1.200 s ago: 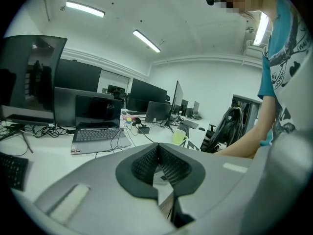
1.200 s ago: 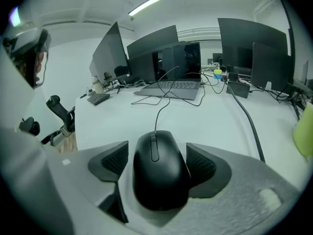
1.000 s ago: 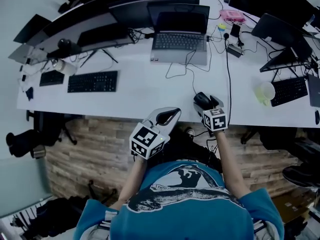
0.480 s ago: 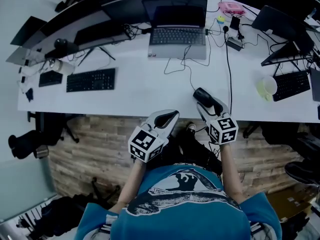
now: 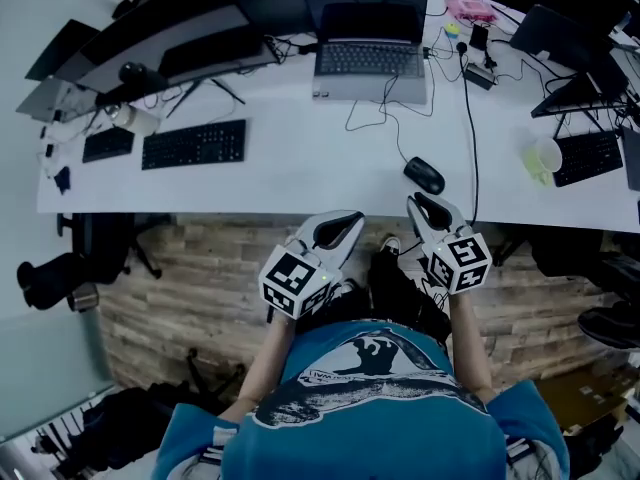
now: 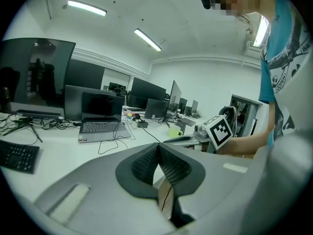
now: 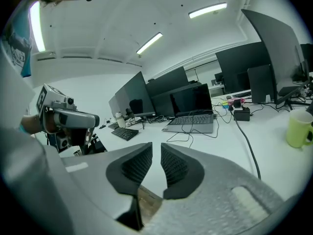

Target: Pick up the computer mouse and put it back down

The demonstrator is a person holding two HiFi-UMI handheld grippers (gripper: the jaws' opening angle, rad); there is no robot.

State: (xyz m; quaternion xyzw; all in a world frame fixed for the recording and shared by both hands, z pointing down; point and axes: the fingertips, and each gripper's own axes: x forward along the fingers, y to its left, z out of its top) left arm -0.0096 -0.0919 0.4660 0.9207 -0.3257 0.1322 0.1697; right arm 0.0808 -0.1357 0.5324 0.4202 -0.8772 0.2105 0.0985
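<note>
Nearest to us, both claws are held over the floor just in front of the bench's (image 5: 290,173) near edge, tips pointing towards it.

The left claw (image 5: 350,222) is pressed together: in the left gripper view its two dark pads (image 6: 168,168) meet along one line, with nothing between them. Its tips reach the near edge of the bench but do not go past it.

The right claw (image 5: 417,205) has just been closing. In the right gripper view its pads (image 7: 176,168) stand almost together, with a narrow slit between them, and the slit holds nothing.

The computer mouse (image 5: 424,175) lies flat on the bench beside the near edge, right of the middle. It is just beyond the right claw's tips and clear of them. A black cable (image 5: 470,118) runs past its right side towards the far edge.

Further in, a black keyboard (image 5: 193,144) lies on the left part of the bench, and a pale green mug (image 5: 545,155) stands near the right end.

Towards the far edge, an open laptop (image 5: 372,43) sits in line with the mouse, with dark monitors (image 5: 215,53) to its left.
</note>
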